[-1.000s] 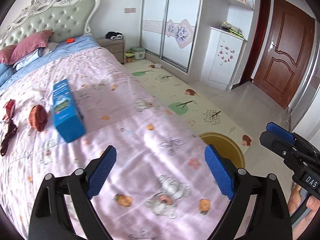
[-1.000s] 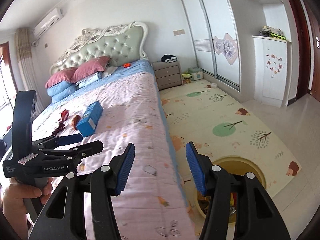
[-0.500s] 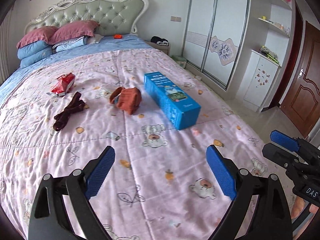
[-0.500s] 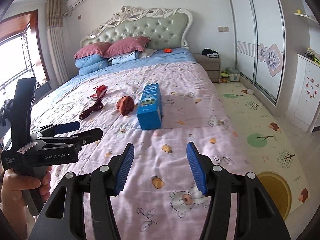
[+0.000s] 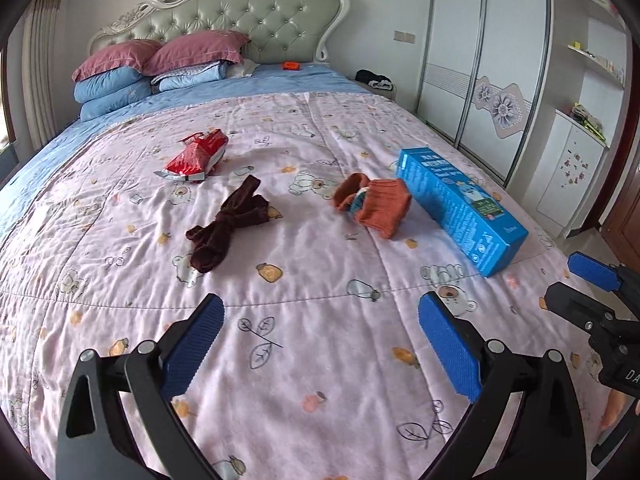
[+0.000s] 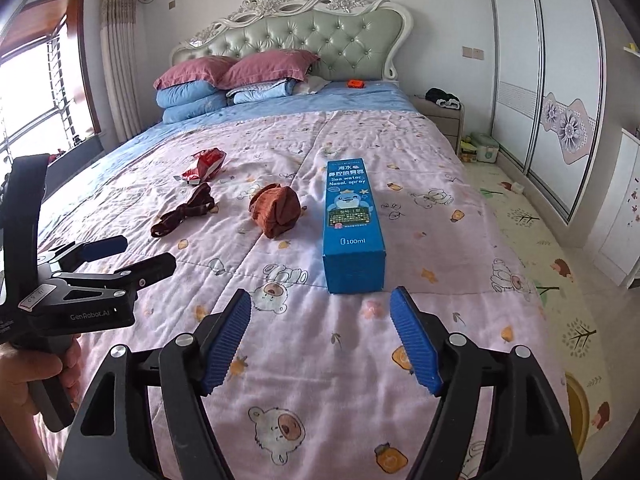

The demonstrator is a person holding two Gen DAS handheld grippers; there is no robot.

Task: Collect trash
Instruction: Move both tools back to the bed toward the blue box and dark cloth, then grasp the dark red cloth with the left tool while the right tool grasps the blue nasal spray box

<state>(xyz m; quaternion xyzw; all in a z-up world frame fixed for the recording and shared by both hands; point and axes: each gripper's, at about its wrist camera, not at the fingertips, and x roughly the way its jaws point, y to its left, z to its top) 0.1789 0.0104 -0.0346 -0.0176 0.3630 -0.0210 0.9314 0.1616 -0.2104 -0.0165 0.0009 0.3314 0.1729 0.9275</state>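
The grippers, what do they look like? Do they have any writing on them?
Both are black plastic clamps with two arms each, dotted with round silver bolts. The left gripper and right gripper have bright blue ridged pads on their fingers. Seen from the right wrist camera, the left one's body carries white letters reading GenRobot.AI and a small white label. No cables or sleeves show.

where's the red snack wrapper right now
The red snack wrapper lies on the pink quilt at the left of both views, toward the pillows, just beyond the dark brown socks.
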